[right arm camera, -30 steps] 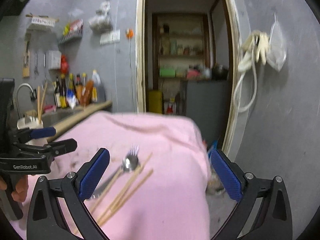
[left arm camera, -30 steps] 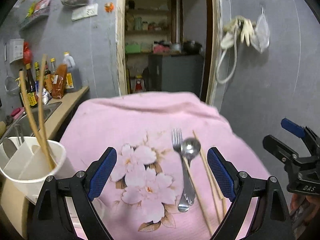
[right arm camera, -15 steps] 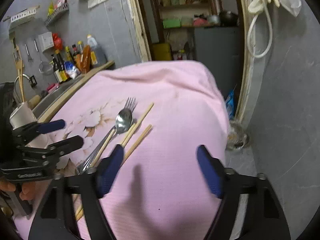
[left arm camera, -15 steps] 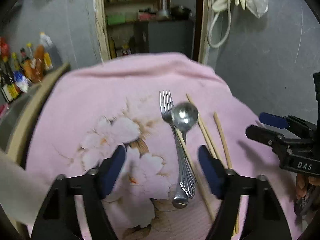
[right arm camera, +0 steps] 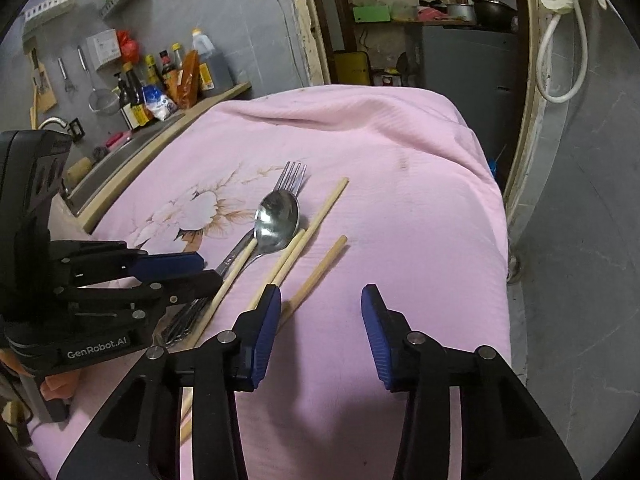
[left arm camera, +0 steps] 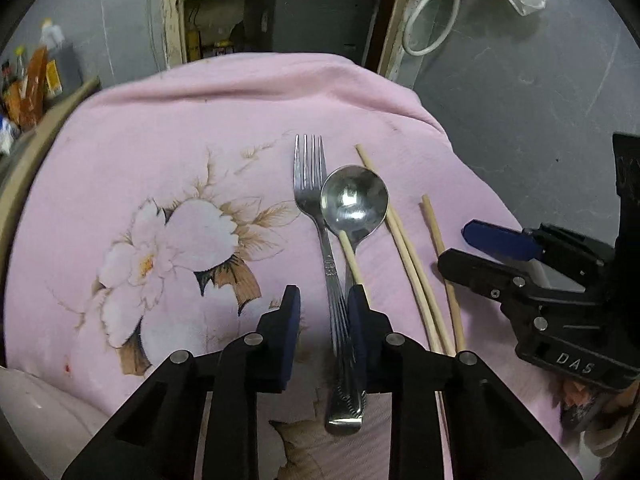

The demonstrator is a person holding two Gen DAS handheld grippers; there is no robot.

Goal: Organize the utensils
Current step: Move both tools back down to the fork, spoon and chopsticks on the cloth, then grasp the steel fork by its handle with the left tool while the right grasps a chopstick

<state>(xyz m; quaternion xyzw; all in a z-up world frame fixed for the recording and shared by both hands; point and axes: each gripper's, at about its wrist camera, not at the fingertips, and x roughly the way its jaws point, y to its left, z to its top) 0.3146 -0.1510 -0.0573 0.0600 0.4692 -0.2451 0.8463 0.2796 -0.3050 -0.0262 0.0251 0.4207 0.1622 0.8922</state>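
Observation:
A steel fork (left arm camera: 310,184) and a steel spoon (left arm camera: 354,200) lie side by side on a pink flowered cloth (left arm camera: 180,140), with several wooden chopsticks (left arm camera: 412,264) to their right. My left gripper (left arm camera: 324,300) is low over the cloth, its jaws narrowed around the fork and spoon handles but still apart. My right gripper (right arm camera: 320,300) is open above the cloth, its left finger over the near chopsticks (right arm camera: 316,272). The fork (right arm camera: 294,174) and spoon (right arm camera: 278,218) also show in the right wrist view.
A white holder's rim (left arm camera: 32,404) shows at the lower left. A counter with sauce bottles (right arm camera: 160,76) and a sink runs along the left. A doorway with shelves (right arm camera: 408,20) is beyond the table. The cloth drops off at the right edge.
Both grippers moved forward and down over the cloth. The left jaws narrowed around the fork and spoon handles. The right jaws also narrowed, staying open.

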